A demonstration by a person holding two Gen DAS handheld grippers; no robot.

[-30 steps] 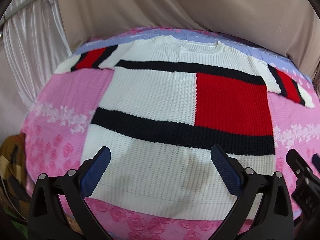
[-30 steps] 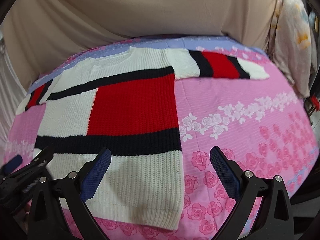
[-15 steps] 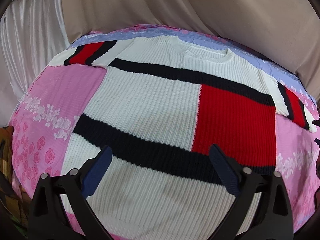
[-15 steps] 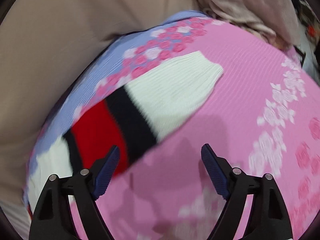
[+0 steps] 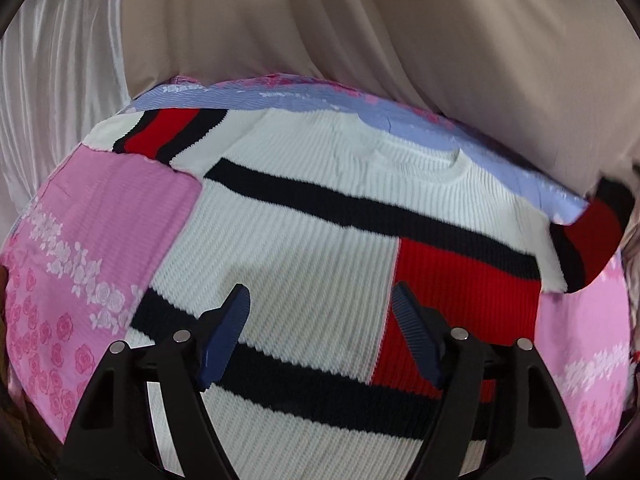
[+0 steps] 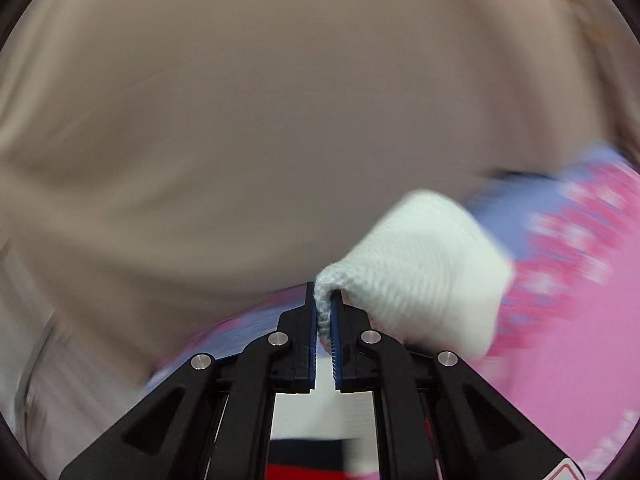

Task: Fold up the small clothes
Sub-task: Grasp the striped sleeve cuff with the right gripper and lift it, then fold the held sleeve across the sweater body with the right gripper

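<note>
Pink sheet [image 5: 100,216] bare beside sweater [image 5: 304,248]; left tongs [image 5: 320,320] closing (empty); right tongs [image 6: 323,312] pinch cuff [image 6: 420,264].

right gripper [image 6: 324,312] now clamps sweater cuff [image 6: 420,264], sleeve lifted; left gripper [image 5: 320,320] closing, moved farther over sweater [image 5: 304,248].

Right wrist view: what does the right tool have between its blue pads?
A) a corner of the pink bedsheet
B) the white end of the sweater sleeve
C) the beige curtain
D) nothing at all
B: in the right wrist view the right tool pinches the white knit sleeve end between its nearly closed blue pads, and the fabric bunches up just beyond them.
</note>
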